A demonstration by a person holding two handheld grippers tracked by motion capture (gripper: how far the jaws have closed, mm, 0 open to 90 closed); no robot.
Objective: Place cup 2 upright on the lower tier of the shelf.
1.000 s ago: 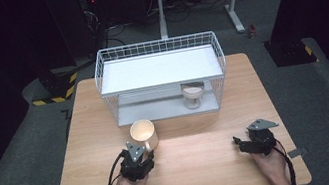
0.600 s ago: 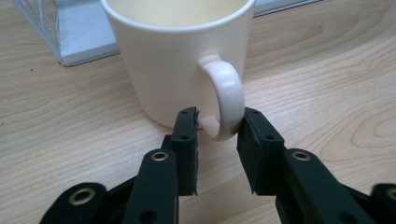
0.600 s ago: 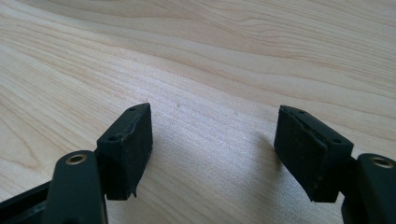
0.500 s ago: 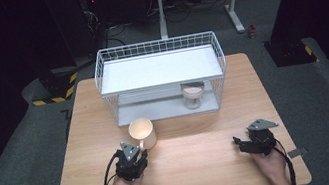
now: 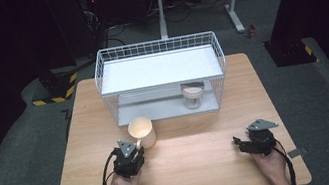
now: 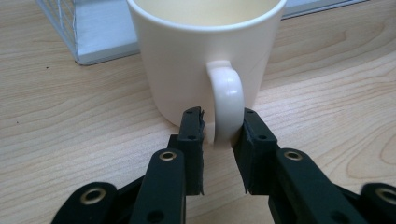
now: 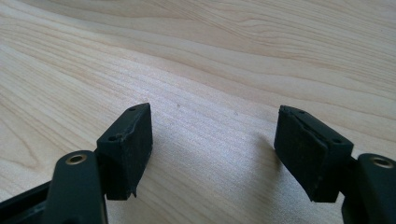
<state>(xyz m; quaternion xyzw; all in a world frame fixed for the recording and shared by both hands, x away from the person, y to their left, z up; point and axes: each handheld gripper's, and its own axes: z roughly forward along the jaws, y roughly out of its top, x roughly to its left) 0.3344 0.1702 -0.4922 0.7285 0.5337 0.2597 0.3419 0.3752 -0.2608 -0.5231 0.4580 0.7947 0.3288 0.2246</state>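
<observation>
Near the table's front, the left gripper (image 6: 219, 140) straddles the mug (image 6: 196, 56) handle, not quite pinched; needs squeezing next. Right gripper (image 7: 212, 154) sits wide, empty.

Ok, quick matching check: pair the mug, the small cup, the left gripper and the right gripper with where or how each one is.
1. mug
2. small cup
3. left gripper
4. right gripper

A. open over bare table
B. on the rack's lower shelf
C. fingers either side of a handle
D. on the table before the rack

Pairs: 1-D, 2-B, 3-C, 4-A
</observation>
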